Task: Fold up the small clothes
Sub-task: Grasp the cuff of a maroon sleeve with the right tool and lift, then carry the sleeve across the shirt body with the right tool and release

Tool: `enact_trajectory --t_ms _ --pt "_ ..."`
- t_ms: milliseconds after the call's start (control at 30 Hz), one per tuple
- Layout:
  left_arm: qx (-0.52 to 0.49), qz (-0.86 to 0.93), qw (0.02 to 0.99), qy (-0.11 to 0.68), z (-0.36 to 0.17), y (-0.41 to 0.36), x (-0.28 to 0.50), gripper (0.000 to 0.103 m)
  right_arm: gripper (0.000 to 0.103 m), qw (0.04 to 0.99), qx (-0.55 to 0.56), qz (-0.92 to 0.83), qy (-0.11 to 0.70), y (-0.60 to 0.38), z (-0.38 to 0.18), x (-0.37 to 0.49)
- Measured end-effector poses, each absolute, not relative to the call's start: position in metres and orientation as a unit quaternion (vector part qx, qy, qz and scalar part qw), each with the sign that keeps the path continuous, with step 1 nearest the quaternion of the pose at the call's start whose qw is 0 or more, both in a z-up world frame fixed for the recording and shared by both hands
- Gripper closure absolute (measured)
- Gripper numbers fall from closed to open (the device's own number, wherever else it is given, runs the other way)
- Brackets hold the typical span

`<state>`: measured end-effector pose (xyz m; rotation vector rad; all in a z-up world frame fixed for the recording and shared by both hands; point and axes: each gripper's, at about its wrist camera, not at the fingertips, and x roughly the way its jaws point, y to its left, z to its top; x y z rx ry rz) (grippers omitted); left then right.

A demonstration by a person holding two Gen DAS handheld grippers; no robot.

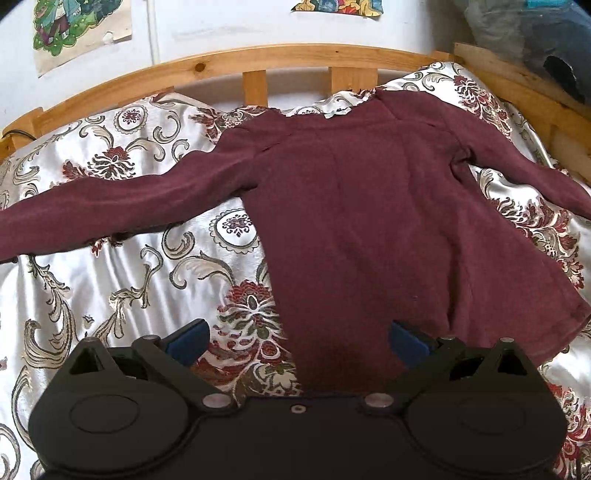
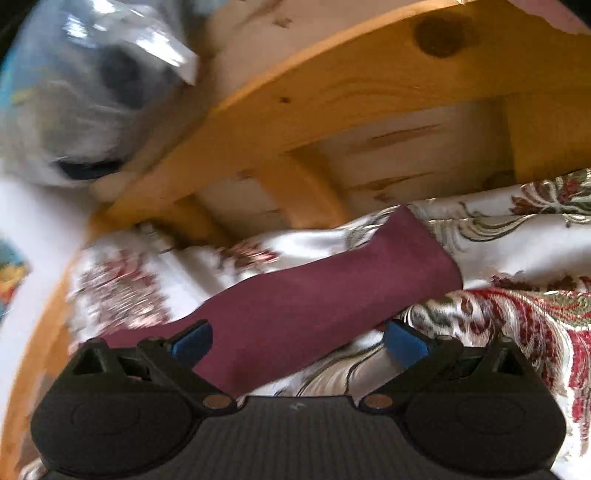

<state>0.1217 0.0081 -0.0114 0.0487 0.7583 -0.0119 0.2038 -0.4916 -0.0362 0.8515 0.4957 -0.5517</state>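
Note:
A small maroon long-sleeved shirt (image 1: 351, 206) lies spread flat on a floral satin bedspread (image 1: 110, 277), both sleeves stretched out sideways. My left gripper (image 1: 297, 341) is open above the shirt's lower hem, at its left corner, holding nothing. In the right wrist view one maroon sleeve (image 2: 314, 295) lies on the bedspread (image 2: 517, 229), its cuff pointing toward the wooden bed rail. My right gripper (image 2: 297, 341) is open above the sleeve's near part, holding nothing. That view is blurred.
A wooden slatted bed rail (image 1: 258, 61) runs along the far edge of the bed and shows close in the right wrist view (image 2: 332, 110). Pictures (image 1: 81, 26) hang on the white wall. A plastic-wrapped bundle (image 2: 92, 92) sits beyond the rail.

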Motion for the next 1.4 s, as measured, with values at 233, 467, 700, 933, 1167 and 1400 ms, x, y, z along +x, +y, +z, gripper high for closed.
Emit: enact_trajectory --t_ms 233,467,700,933,1167,1400 --pt "0.021 -0.024 0.931 0.364 -0.008 0.009 0.116 0.001 0.032 0.8 0.427 -0.363 0.214 -0.499 -0.048 0.216" --pt "0.031 -0.033 0.934 0.355 -0.001 0.007 0.106 0.001 0.096 0.808 0.408 -0.381 0.19 -0.509 -0.059 0.206" --pt "0.025 -0.028 0.937 0.348 0.008 0.014 0.103 0.001 0.097 0.919 0.224 -0.306 0.109 -0.464 -0.01 0.206" --pt "0.014 -0.011 0.941 0.337 0.016 0.028 0.106 0.001 0.098 0.994 -0.014 -0.11 0.006 -0.354 0.053 0.217" --pt "-0.01 0.018 0.944 0.329 0.02 0.047 0.11 0.001 0.098 0.962 -0.222 0.159 -0.02 -0.22 0.042 0.186" --pt "-0.027 0.034 0.943 0.329 0.017 0.062 0.109 0.001 0.098 0.912 -0.288 0.285 0.056 -0.155 -0.027 0.159"
